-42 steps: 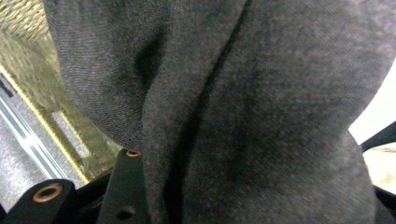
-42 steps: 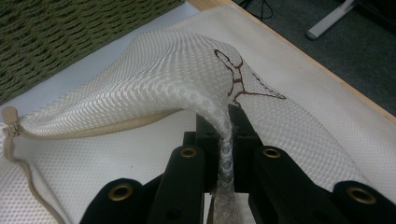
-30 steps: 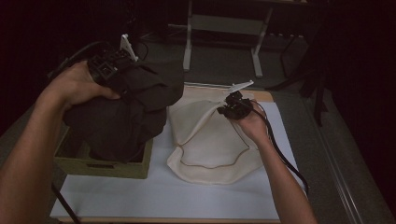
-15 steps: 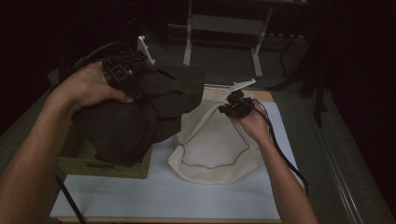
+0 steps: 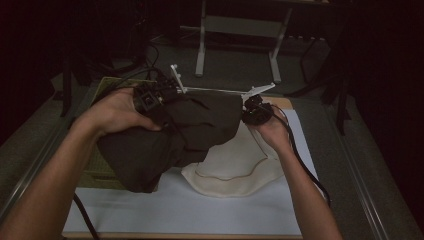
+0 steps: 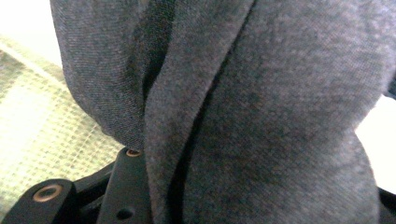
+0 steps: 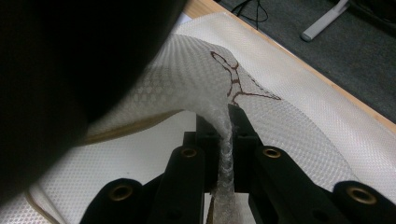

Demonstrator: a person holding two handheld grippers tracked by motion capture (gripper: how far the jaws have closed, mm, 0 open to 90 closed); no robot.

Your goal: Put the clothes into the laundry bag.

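Dark grey garment (image 5: pixel 170 137) bunched in our left gripper (image 5: pixel 150 97), held above the mesh bag (image 5: pixel 240 165); right gripper (image 5: pixel 256 111) pinches the bag's rim; we risk the rim slipping, closing the mouth.

dark garment (image 5: pixel 175 135) matt knit cloth; cream bag (image 7: pixel 196 74) textured mesh fabric.

a counter (image 5: pixel 295 103) with a wooden edge is covered by a white sheet (image 5: pixel 200 210). a cream mesh bag (image 5: pixel 240 167) with a brown drawstring is spread on the sheet toward the right, and an olive green fabric bin (image 5: pixel 102 170) is set at the left edge.
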